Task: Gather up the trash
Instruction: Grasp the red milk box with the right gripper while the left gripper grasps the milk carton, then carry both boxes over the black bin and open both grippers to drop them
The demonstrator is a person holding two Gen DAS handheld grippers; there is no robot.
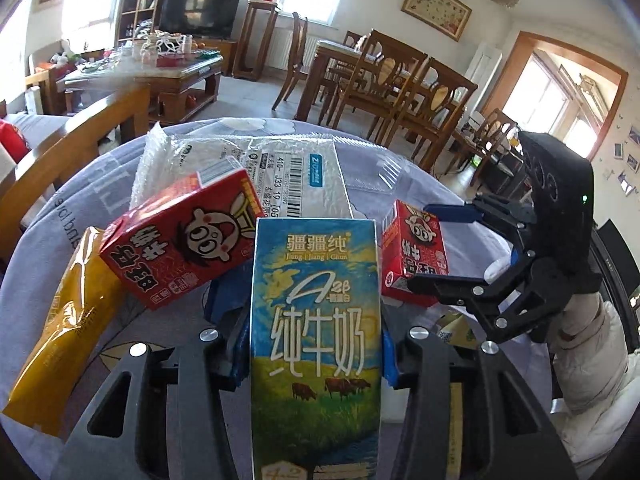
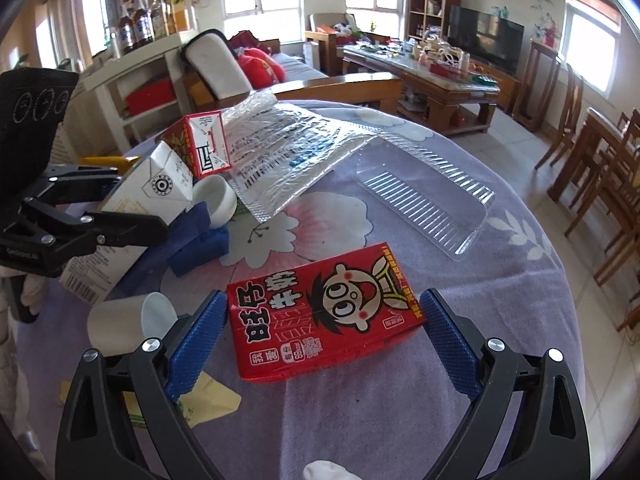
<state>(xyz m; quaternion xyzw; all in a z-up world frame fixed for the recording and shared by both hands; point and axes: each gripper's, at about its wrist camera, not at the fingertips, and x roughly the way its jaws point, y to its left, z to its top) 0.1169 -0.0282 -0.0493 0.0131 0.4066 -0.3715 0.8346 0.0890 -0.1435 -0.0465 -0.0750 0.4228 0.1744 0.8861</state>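
Note:
A tall blue-and-yellow milk carton (image 1: 316, 320) stands tilted between my left gripper's blue pads (image 1: 236, 344), which press on its two sides; my left gripper (image 1: 314, 320) is shut on it. The right wrist view shows the same carton (image 2: 132, 208) in the left gripper (image 2: 160, 216). A small red drink carton (image 2: 324, 316) lies flat on the cloth between the spread pads (image 2: 200, 336) of my right gripper (image 2: 324, 300), which is open. The pad tips sit just beside the carton's far corners. A second red carton (image 1: 180, 236) leans behind the milk carton.
The round table (image 2: 400, 400) has a purple flowered cloth. On it lie a yellow wrapper (image 1: 60, 328), a bubble mailer (image 2: 288, 152), a clear plastic tray (image 2: 428, 200), two white cups (image 2: 128, 324) and a folded paper (image 2: 208, 400). Wooden chairs (image 2: 600, 184) stand to the right.

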